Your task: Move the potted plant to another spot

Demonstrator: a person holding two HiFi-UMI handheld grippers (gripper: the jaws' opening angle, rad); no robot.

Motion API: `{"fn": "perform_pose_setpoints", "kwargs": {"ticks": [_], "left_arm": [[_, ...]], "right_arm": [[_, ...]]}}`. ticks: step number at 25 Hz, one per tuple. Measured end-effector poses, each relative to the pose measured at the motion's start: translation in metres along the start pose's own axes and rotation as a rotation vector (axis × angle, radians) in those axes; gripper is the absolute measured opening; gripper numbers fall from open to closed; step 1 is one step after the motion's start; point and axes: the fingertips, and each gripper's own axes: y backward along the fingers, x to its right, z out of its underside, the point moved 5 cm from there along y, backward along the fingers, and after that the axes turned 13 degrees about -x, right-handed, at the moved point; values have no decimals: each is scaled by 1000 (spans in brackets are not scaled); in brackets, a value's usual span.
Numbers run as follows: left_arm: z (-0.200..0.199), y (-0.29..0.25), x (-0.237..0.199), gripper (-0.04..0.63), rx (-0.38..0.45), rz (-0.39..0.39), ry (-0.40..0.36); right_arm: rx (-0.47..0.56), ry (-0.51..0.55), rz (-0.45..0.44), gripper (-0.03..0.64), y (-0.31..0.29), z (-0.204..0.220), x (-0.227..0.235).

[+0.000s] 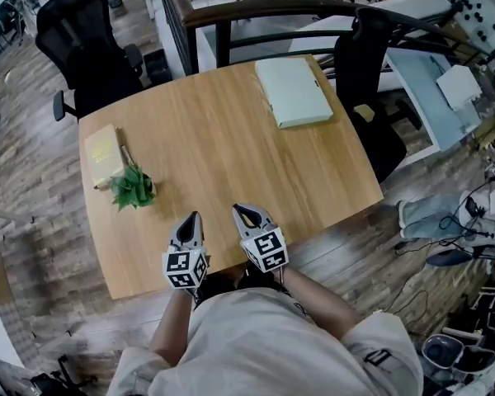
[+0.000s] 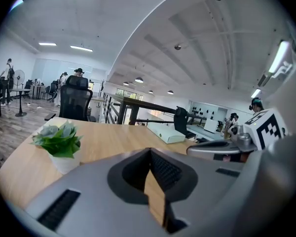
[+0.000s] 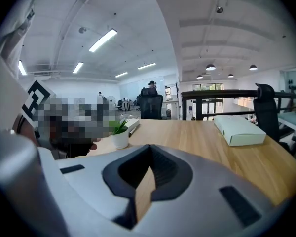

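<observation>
**A:** Where was the potted plant?

**B:** The potted plant (image 1: 133,188) stood upright in a small white pot on the desk (image 1: 231,147). In the head view it was toward the desk's left side, just beside a yellowish book (image 1: 103,155) that lay flat near the left edge.

**A:** Was either gripper holding it?

**B:** No. The left gripper (image 1: 191,216) and the right gripper (image 1: 246,213) were side by side over the near edge of the desk. They were close in front of the person (image 1: 264,337), and both pointed across the wood. The plant was well apart from them, ahead and off to the left.

**A:** And the fingers?

**B:** They were clenched on both grippers and grasped nothing. In the left gripper view the fingers (image 2: 167,169) met at their tips, with only the desk's wood showing through the gap behind them. The right gripper view showed the same: tips together and empty.

**A:** What else was on the desk?

**B:** A pale green box (image 1: 293,91) lay flat near the far right corner, well apart from the plant. One black chair (image 1: 87,44) stood behind the far left corner and a second chair (image 1: 371,73) stood at the right side. A dark railing (image 1: 256,11) ran beyond the far edge.
</observation>
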Motion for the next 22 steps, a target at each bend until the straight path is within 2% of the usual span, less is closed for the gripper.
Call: {"fn": "perform_pose_setpoints", "kwargs": {"ticks": [3, 11, 16, 19, 22], "left_arm": [[-27, 5, 14, 11, 59, 11, -26], [-97, 40, 17, 11, 215, -36, -45], [-136, 63, 12, 11, 292, -90, 13], [-170, 82, 19, 11, 365, -105, -36], [-196, 93, 27, 11, 418, -88, -75]], "right_arm": [[43, -4, 17, 3, 12, -19, 13], [211, 15, 46, 3, 49, -93, 35], [303, 100, 74, 3, 75, -142, 43], [368, 121, 95, 4, 99, -178, 48], [429, 174, 118, 3, 126, -208, 48]]}}
